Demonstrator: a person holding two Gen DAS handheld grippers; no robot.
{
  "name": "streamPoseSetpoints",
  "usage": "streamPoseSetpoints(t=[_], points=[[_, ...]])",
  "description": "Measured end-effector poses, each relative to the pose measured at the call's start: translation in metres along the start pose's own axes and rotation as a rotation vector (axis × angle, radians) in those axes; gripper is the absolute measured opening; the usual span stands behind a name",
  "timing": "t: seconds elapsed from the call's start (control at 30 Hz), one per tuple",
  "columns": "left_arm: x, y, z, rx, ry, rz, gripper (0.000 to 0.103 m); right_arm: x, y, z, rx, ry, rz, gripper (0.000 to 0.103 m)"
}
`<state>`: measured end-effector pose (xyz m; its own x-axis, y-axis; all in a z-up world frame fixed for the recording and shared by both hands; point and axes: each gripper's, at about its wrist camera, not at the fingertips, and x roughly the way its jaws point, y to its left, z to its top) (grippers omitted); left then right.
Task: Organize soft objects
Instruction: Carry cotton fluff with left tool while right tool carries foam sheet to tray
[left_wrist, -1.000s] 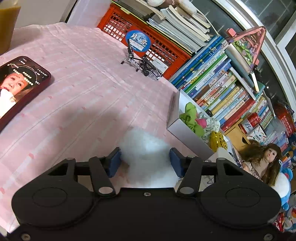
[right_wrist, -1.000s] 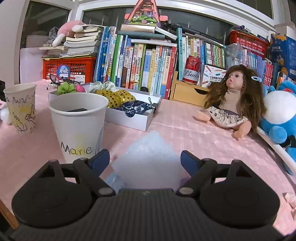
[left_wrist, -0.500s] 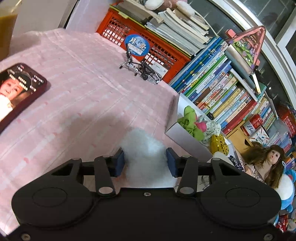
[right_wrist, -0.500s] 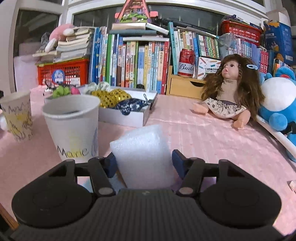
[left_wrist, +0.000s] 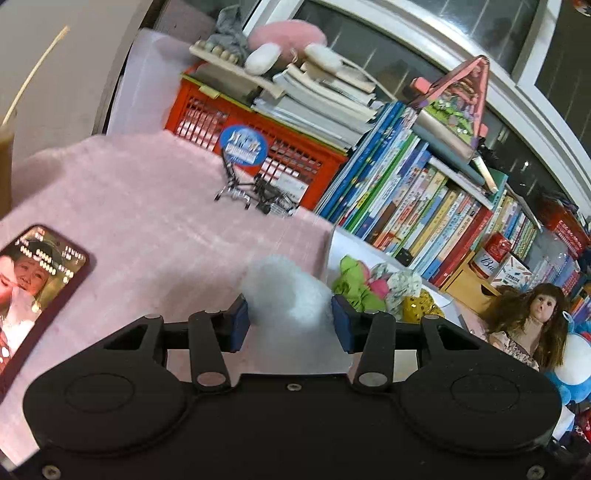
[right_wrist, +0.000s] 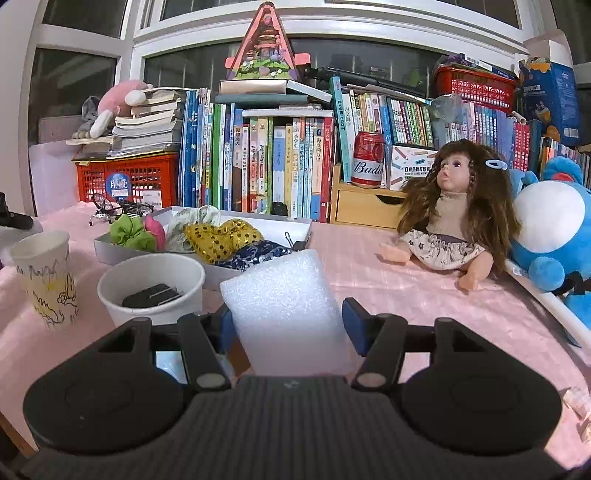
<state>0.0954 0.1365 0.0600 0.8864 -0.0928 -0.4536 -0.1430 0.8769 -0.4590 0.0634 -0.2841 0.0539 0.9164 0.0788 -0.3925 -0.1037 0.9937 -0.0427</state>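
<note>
White tray (right_wrist: 110, 248) holds scrunchies (right_wrist: 131, 232); left jaws clench cotton (left_wrist: 288, 299), right jaws clench foam (right_wrist: 284, 310).

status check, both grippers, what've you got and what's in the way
Left gripper shut on white fluff ball. Right gripper shut on white foam block. Paper cup close ahead-left of block.

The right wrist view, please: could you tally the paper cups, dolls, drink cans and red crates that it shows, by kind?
Paper cups: 2, a plain one and a scribbled one
Dolls: 1
Drink cans: 1
Red crates: 2, one at the left and one at the upper right
Total: 6
</note>
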Motion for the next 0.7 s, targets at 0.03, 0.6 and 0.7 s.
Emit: streamPoseSetpoints(t=[0.03,0.6,0.7], points=[[-0.001,-0.002,0.002,0.003,-0.004,-0.002,0.044,-0.001,0.0,0.0,-0.002,-0.003,-0.002,0.063],[-0.01,-0.016,0.011,0.054,-0.003,-0.019,0.044,0.014,-0.02,-0.012,0.087,0.151,0.016,0.065],[-0.01,-0.017,0.012,0.063,-0.005,-0.02,0.044,0.013,-0.026,-0.013,0.112,0.152,0.002,0.064]])
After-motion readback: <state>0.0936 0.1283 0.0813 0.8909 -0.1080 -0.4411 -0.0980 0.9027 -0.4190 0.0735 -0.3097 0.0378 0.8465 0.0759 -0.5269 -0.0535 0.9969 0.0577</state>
